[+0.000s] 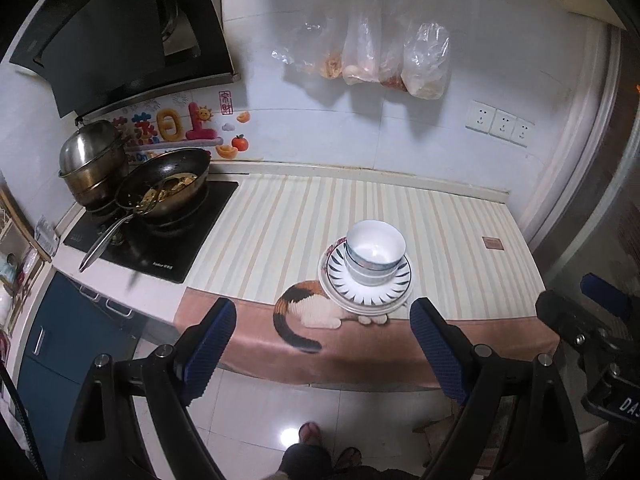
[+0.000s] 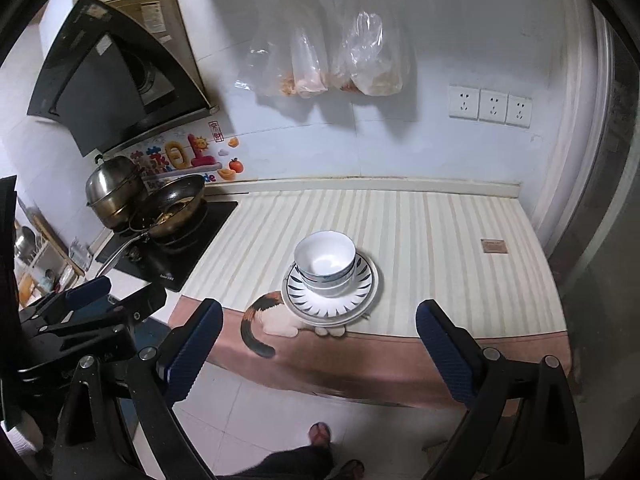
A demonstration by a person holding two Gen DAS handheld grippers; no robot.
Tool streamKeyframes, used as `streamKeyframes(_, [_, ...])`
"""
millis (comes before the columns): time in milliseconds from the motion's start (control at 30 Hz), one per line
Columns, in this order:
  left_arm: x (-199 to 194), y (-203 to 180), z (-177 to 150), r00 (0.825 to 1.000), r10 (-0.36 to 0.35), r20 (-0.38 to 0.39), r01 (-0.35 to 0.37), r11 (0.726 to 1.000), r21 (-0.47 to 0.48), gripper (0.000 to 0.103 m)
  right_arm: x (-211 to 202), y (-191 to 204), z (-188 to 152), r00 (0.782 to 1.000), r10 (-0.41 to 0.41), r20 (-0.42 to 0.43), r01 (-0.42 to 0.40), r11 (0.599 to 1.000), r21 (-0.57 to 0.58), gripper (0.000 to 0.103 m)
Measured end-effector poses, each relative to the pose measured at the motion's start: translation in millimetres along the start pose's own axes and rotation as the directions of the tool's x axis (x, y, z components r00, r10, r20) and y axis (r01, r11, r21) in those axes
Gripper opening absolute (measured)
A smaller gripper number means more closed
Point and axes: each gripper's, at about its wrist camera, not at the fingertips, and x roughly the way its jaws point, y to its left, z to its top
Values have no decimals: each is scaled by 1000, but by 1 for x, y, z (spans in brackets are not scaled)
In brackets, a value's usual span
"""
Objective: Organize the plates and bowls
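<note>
A small tiled kitchen: a counter [image 1: 460, 220] under a striped cat-print cloth, a stove at the far left bearing one wok [image 1: 164, 188] and one steel pot [image 1: 92, 160]. We see the crockery gathered in a single stack near the counter's front edge, the bowls [image 1: 375, 252] nested on the plates [image 1: 368, 292]; we count two bowls and, we judge, three plates, though the lower rims overlap. The stack lies ahead of and beyond both pairs of fingers, well apart from them, round with no long axis. The left gripper [image 1: 322, 350] and right gripper [image 2: 320, 352] both stand spread wide and empty, neither clearly nearer. The sorting looks finished to us.
</note>
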Motion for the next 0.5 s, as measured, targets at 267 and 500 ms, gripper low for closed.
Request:
streamKeyframes(267, [-27,11,-10,999,-15,38,14,1000,22,89,-30,12,-14,999,-36,32,36,999,8,100])
streamKeyframes(500, [-42,30,-9,998,-21,62,20,999,27,89,-43,25,-18,998,-53,46,51,998,37,100])
